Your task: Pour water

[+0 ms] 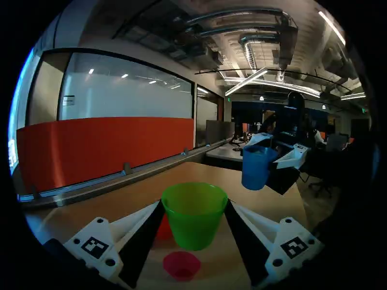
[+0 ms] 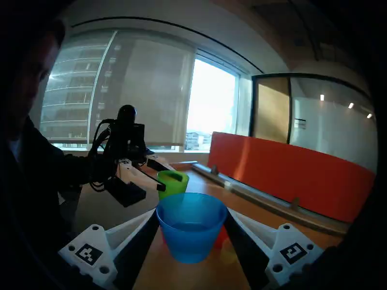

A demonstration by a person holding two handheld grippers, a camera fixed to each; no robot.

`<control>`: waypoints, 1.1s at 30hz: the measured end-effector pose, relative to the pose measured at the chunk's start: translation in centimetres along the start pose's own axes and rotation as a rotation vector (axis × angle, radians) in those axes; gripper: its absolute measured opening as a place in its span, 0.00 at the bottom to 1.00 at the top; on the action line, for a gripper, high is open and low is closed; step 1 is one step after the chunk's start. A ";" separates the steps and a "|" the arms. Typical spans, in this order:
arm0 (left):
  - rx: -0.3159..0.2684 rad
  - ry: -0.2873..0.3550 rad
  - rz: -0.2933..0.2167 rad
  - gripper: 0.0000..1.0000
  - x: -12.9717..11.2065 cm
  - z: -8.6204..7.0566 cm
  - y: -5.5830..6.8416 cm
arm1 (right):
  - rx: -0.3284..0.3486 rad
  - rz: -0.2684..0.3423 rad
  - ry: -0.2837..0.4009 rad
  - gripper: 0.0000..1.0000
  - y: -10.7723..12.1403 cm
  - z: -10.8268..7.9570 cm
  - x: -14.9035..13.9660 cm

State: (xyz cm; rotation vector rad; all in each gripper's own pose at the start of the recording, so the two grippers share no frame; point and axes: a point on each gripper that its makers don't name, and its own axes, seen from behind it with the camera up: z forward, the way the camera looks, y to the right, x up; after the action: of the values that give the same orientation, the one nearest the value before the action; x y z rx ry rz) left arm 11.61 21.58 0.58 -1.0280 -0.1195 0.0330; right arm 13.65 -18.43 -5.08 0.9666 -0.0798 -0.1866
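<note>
In the left gripper view my left gripper (image 1: pixel 194 217) is shut on a green cup (image 1: pixel 194 217), held upright above the wooden table (image 1: pixel 145 193). Farther off, the right gripper (image 1: pixel 271 166) holds a blue cup (image 1: pixel 255 166) in the air, upright. In the right gripper view my right gripper (image 2: pixel 191 227) is shut on that blue cup (image 2: pixel 191 227), which has water inside. Beyond it the left gripper (image 2: pixel 145 176) grips the green cup (image 2: pixel 172 182), a person's sleeve (image 2: pixel 53 179) behind it.
A small pink cup (image 1: pixel 182 265) and a red cup (image 1: pixel 164 227) stand on the table below the green cup. An orange partition (image 1: pixel 106 145) with a rail runs along the table's far edge. Office desks and chairs (image 1: pixel 319 159) lie beyond.
</note>
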 end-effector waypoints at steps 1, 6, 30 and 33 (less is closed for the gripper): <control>0.001 -0.002 0.002 0.88 -0.1 0.0 0.0 | 0.000 -0.002 0.000 0.92 0.1 0.1 0.0; 0.008 -0.009 0.006 0.87 -0.7 -0.3 0.1 | 0.004 -0.015 0.007 0.92 0.5 0.4 0.6; 0.024 -0.013 0.027 0.87 -1.4 -1.5 2.0 | 0.015 -0.214 0.006 0.92 1.5 3.2 2.9; 0.025 -0.011 0.021 0.87 -1.5 -1.6 2.2 | 0.024 -0.250 0.007 0.92 1.5 3.7 3.5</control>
State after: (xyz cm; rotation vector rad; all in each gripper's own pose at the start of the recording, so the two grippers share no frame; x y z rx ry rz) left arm 10.39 21.17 -2.22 -1.0045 -0.1181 0.0590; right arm 16.67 -21.27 -1.84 0.9995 0.0464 -0.4126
